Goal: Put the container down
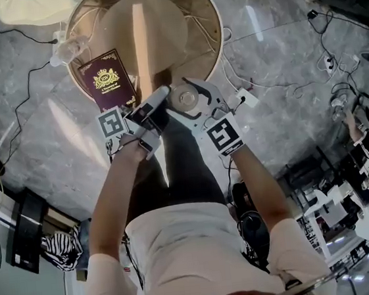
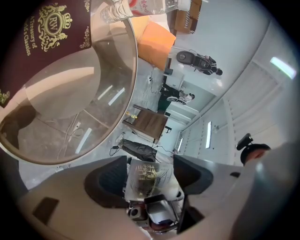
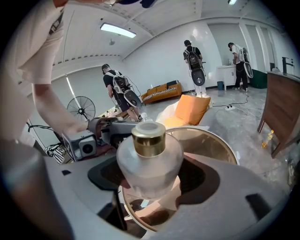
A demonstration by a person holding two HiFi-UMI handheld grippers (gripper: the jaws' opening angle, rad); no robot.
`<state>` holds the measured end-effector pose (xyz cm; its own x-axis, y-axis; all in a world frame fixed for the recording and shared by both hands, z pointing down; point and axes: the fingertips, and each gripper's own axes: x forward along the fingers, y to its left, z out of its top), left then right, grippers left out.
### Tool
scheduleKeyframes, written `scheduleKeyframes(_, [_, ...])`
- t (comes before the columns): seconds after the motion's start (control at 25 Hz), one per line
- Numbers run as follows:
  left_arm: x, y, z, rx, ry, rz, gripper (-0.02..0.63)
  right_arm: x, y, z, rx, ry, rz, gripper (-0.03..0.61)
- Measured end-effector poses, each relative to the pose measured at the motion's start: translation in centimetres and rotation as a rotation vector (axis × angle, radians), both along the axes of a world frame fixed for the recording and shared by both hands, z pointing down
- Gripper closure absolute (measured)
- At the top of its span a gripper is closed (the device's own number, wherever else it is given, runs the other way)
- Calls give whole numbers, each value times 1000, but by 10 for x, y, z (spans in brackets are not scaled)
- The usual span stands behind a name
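The round glass table (image 1: pixel 196 4) with its gold rim lies ahead of and below both your grippers. In the right gripper view its glass (image 3: pixel 213 140) shows directly under and beyond the jaws, and in the left gripper view it fills the upper left (image 2: pixel 93 93).

On the table, just ahead of your left gripper (image 1: pixel 155 104), lies a maroon box (image 1: pixel 107 79) with a gold crest. From that gripper's own camera the box sits up and to the left of the jaws (image 2: pixel 42 33).

Your right gripper (image 1: pixel 189 100) has its jaws standing wide and pressed on either side of the container (image 1: pixel 184 99), a frosted glass bottle with a gold cap. It stands upright between the pads (image 3: pixel 149 159), cap uppermost. The gripper (image 3: pixel 151 180) holds it over the near rim of the table, just to the right of your left gripper. Whether its base meets the glass cannot be told.

The left gripper's jaws (image 2: pixel 150 176) stand at middling width, one on each side of a small clear piece with gold markings (image 2: pixel 146 174). What that piece is cannot be made out.

Each gripper carries its marker cube close to your wrist, the left one (image 1: pixel 111 124) and the right one (image 1: pixel 225 135).

A clear plastic bottle (image 1: pixel 70 47) lies at the table's rim, beyond the maroon box as seen from your left gripper.
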<state>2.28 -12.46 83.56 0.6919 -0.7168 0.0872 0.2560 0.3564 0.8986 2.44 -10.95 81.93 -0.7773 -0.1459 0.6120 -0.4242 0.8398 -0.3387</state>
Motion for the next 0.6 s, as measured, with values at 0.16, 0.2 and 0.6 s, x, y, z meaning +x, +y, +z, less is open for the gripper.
scheduleKeyframes(0.16, [-7, 0, 38, -27, -41, -7, 325, 8, -10, 33, 0, 23, 18, 244])
scheduleKeyframes(0.2, [-9, 1, 46, -34, -44, -12, 325, 10, -11, 41, 1, 29, 22, 244])
scheduleKeyframes(0.6, [-11, 16, 96, -23, -159, 79, 325, 31, -23, 120, 1, 94, 77, 244])
